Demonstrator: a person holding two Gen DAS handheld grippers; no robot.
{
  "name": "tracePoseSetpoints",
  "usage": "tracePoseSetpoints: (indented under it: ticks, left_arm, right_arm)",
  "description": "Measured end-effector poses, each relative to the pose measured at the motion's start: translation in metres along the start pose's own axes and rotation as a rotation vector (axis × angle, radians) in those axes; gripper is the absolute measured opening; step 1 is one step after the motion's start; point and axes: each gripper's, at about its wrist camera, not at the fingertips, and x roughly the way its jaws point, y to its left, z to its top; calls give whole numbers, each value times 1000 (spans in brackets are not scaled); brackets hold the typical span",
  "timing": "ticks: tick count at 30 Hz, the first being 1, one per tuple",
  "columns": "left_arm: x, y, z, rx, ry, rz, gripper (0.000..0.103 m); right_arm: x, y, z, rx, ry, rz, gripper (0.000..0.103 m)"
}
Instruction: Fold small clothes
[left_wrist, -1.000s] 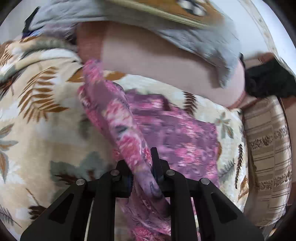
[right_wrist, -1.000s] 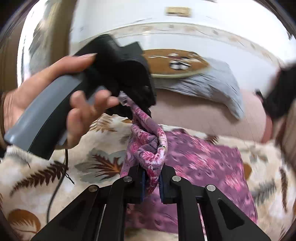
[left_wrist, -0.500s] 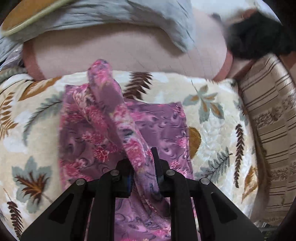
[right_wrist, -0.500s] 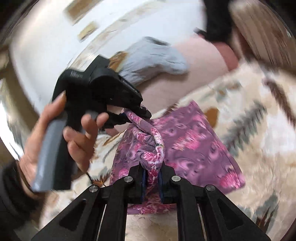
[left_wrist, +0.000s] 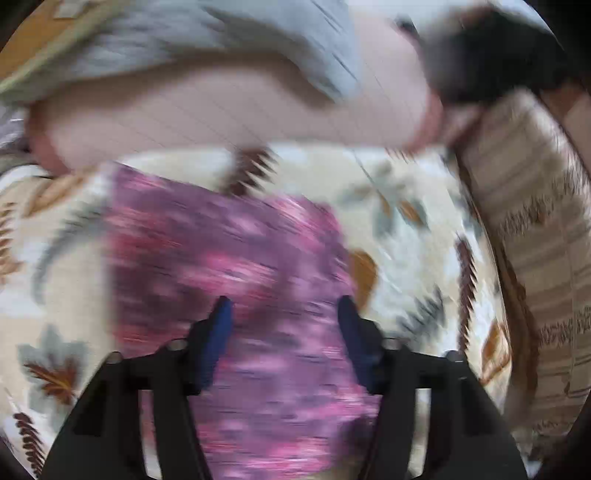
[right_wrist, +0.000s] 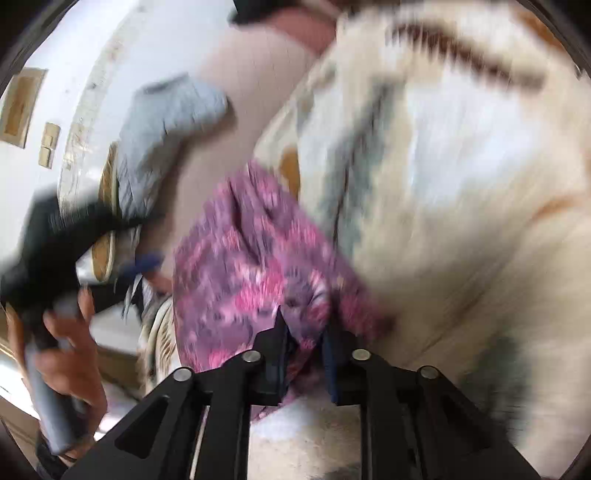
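Note:
A small purple and pink floral garment (left_wrist: 236, 266) lies folded over on a cream leaf-patterned blanket (left_wrist: 413, 236). My left gripper (left_wrist: 284, 310) is open and empty just above the cloth, blue pads spread wide. It also shows at the left of the right wrist view (right_wrist: 144, 264), held by a hand. In that view the garment (right_wrist: 255, 266) lies flat and my right gripper (right_wrist: 304, 325) has its jaws slightly parted with a fold of the cloth still between them. Both views are blurred by motion.
A pink pillow (left_wrist: 229, 107) with a grey cloth (left_wrist: 207, 40) draped on it lies beyond the blanket. A striped cushion (left_wrist: 539, 236) stands at the right. A dark object (left_wrist: 487, 59) sits at the far right corner.
My left gripper has opened and let go of the garment, which has dropped flat onto itself. My right gripper has loosened and swung down low to the blanket.

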Motion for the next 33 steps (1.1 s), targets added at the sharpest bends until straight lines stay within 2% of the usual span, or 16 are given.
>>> tracePoseSetpoints:
  ticks: [1,3,4,7,9,11,12,13,14,17,19,21,24,27,29,33]
  left_arm:
    - [-8,17,-2,-17,-29,34,66]
    - [-12,58,-10,-61,-36,87,66]
    - [-9,76,-15,-97,-16,91,66]
    - [11,121,-37,-256,67,30,66]
    - [20,134,-54,-327,100,-29,66]
    - [26,140,-66,-356,111,-68,66]
    - [26,140,-68,-356,109,-75,66]
    - [25,140,-69,-354,104,-77,66]
    - [21,139,-68,-346,97,-75,66]
    - [8,131,-63,-296,29,-69,66]
    - [4,126,-61,-276,-4,-53,66]
    - [11,122,-60,-273,9,-36,66]
    - [28,113,-63,-248,57,9,67]
    - [18,113,-72,-224,37,7,67]
    - [3,116,-83,-202,20,-2,67]
    - [-11,118,-112,-212,2,-53,68]
  right_arm:
    - [-7,2,3,-4,-49,0,27]
    - [-21,14,22,-36,-159,38,43]
    - [-15,20,32,-63,-151,58,53]
    - [37,52,65,-197,-4,105,54]
    - [81,71,79,-259,102,124,54]
    - [114,82,79,-310,167,79,54]
    - [133,86,80,-350,210,38,50]
    - [145,88,79,-375,246,1,24]
    - [149,91,80,-395,251,6,5]
    - [129,106,85,-482,176,98,4]
    - [117,106,91,-474,107,95,4]
    - [129,95,105,-424,93,28,4]
    - [161,76,104,-413,216,-116,6]
    - [132,66,105,-326,201,17,16]
    - [111,54,103,-284,242,90,35]
    - [77,24,74,-302,311,132,38]
